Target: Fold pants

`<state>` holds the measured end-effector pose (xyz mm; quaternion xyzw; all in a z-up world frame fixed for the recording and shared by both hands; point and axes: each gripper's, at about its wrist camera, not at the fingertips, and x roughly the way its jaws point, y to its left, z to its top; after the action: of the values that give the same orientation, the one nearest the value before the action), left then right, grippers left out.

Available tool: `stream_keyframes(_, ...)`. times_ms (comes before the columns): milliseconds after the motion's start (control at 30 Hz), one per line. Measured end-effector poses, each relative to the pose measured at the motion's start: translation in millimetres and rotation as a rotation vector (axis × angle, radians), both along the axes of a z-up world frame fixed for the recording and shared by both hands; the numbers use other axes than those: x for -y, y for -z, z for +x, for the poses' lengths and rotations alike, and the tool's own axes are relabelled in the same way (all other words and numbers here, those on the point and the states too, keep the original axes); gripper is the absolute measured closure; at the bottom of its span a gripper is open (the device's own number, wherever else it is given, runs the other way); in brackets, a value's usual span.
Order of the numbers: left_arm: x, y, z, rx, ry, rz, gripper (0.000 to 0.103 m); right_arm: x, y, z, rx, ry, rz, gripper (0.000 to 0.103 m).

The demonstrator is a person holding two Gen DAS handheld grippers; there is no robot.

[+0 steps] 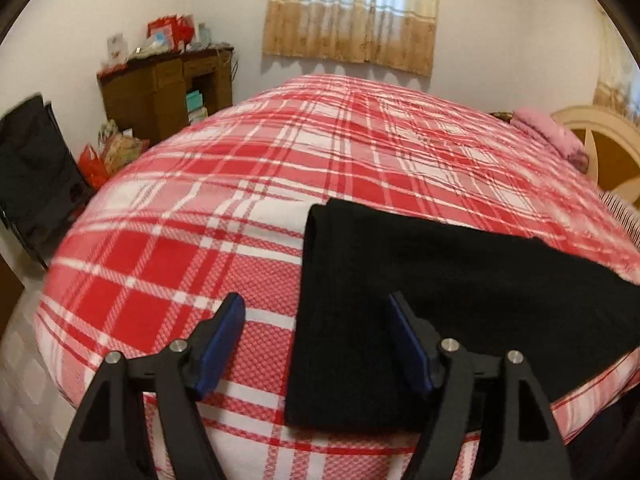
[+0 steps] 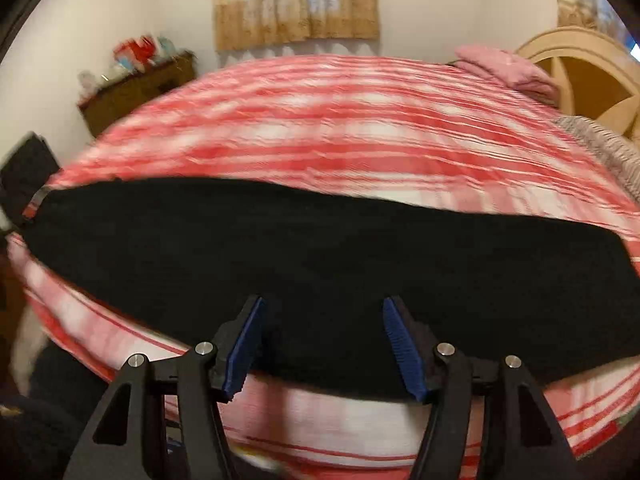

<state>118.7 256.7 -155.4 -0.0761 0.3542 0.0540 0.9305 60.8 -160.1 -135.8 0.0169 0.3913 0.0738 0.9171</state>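
Black pants [image 1: 440,300] lie flat on the red and white plaid bed cover [image 1: 240,208], folded into a long strip near the bed's front edge. My left gripper [image 1: 316,316] is open and empty, held above the strip's left end. In the right wrist view the pants [image 2: 320,256] stretch across the whole width. My right gripper [image 2: 322,320] is open and empty, just above the strip's near edge. That view is blurred.
A brown wooden dresser [image 1: 164,92] with boxes on top stands against the far wall. A black chair [image 1: 36,168] is left of the bed. Pink folded cloth [image 1: 548,132] lies by the cream headboard [image 1: 600,148] at right. A curtained window [image 1: 352,12] is behind.
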Motion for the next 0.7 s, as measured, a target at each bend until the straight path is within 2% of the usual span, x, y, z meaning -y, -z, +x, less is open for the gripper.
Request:
stream_keyframes(67, 1, 0, -1, 0.002, -0.004, 0.010, 0.027, -26, 5, 4, -0.018, -0.085, 0.009, 0.037)
stream_keyframes(133, 2, -1, -3, 0.000, -0.008, 0.008, 0.027, -48, 25, 14, -0.106, -0.144, 0.005, 0.036)
stream_keyframes(167, 2, -2, -5, -0.003, -0.010, 0.008, 0.027, -53, 32, 17, -0.121, -0.134, -0.020, 0.036)
stream_keyframes(267, 6, -12, -15, 0.012, -0.021, 0.043, 0.027, -64, 33, 12, -0.077, -0.128, -0.089, 0.034)
stream_keyframes(400, 16, -27, -26, 0.059, -0.010, 0.081, 0.027, -44, 24, 8, -0.085, -0.105, -0.010, 0.034)
stream_keyframes(500, 26, -36, -27, 0.097, 0.007, 0.082, 0.019, -30, 21, 10, -0.092, -0.061, 0.026, 0.034)
stream_keyframes(567, 34, -37, -23, 0.096, 0.022, 0.082, 0.016, -27, 21, 12, -0.091, -0.036, 0.011, 0.034)
stream_keyframes(700, 51, -25, -15, 0.056, 0.062, 0.081, 0.016, -35, 18, 11, -0.075, -0.041, 0.003, 0.034)
